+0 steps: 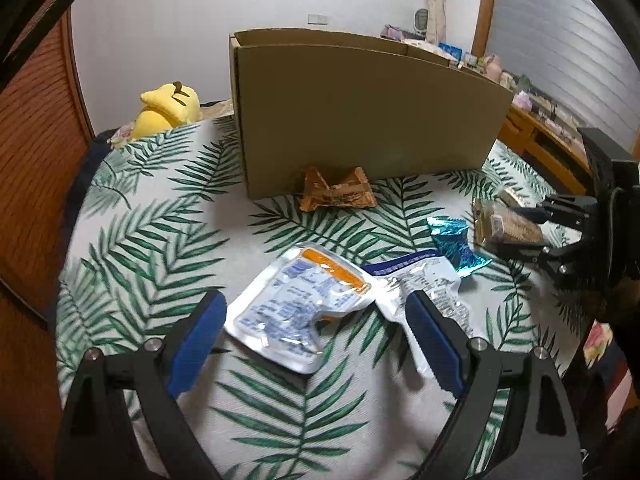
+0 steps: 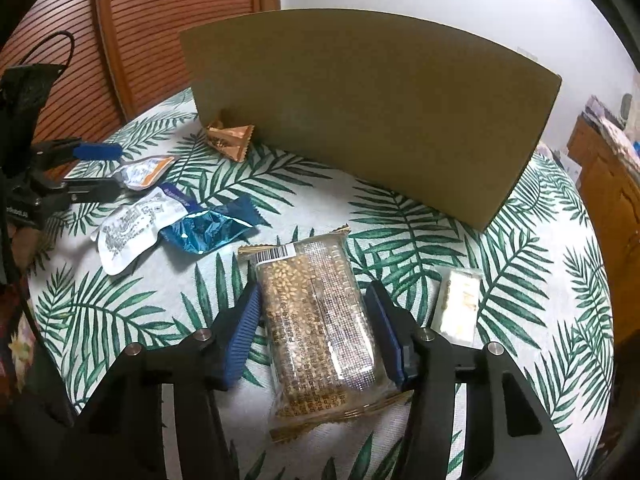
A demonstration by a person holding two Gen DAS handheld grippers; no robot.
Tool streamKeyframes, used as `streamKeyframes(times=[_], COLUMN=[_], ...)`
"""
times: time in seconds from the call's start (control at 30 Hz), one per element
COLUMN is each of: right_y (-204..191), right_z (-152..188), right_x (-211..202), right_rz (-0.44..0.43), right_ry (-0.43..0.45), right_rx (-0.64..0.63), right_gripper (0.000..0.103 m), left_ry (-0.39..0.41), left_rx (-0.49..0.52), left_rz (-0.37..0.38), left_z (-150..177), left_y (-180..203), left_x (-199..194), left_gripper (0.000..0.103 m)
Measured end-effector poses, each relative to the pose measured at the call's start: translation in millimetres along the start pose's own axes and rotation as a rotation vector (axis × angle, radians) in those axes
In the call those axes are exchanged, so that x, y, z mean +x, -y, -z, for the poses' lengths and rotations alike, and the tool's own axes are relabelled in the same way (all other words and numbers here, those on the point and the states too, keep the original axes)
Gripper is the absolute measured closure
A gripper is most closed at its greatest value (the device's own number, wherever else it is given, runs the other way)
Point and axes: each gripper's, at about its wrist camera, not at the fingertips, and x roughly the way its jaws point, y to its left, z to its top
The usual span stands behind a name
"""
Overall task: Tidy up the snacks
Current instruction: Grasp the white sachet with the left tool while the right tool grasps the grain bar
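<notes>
Snacks scattered on a palm-leaf surface before one cardboard box, two claws tilted down over them.

The box stands upright at the back, one brown wrapped snack at its foot. The left claw hangs wide above one orange-topped silver pouch, not gripping it; one blue-topped silver pouch and one crumpled blue wrapper lie just beside. The right claw brackets one clear-wrapped grain bar, pads at both long edges; contact unclear. One small pale packet lies to its right.
</notes>
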Motion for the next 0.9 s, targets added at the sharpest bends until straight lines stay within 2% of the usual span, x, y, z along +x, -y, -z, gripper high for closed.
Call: streamKeyframes(times=[0.1, 0.2, 0.27, 0.33, 0.4, 0.63, 0.9], right_y=[0, 0, 0, 0, 0, 1, 0], right_z=[0, 0, 0, 0, 0, 0, 0], right_x=[0, -2, -2, -2, -2, -2, -1], right_rz=[-0.001, -0.003, -0.003, -0.003, -0.003, -0.002, -0.003], right_ry=[0.000, -0.001, 0.000, 0.000, -0.001, -0.001, -0.003], right_rx=[0.001, 0.003, 0.003, 0.004, 0.002, 0.001, 0.002], right_gripper=[0.048, 0.048, 0.048, 0.048, 0.048, 0.048, 0.048], left_ry=[-0.022, -0.079, -0.110, -0.139, -0.159, -0.167, -0.157], left_rx=[0.026, 0.049, 0.058, 0.068, 0.067, 0.051, 0.023], left_rz=[-0.018, -0.020, -0.022, -0.018, -0.019, -0.002, -0.018], left_z=[-3, -6, -7, -7, -8, -15, -18], left_y=[-3, -4, -5, -6, -8, -9, -9], left_x=[-3, 4, 9, 15, 21, 32, 36], left_gripper=[0.013, 0.020, 0.022, 0.030, 0.031, 0.032, 0.032])
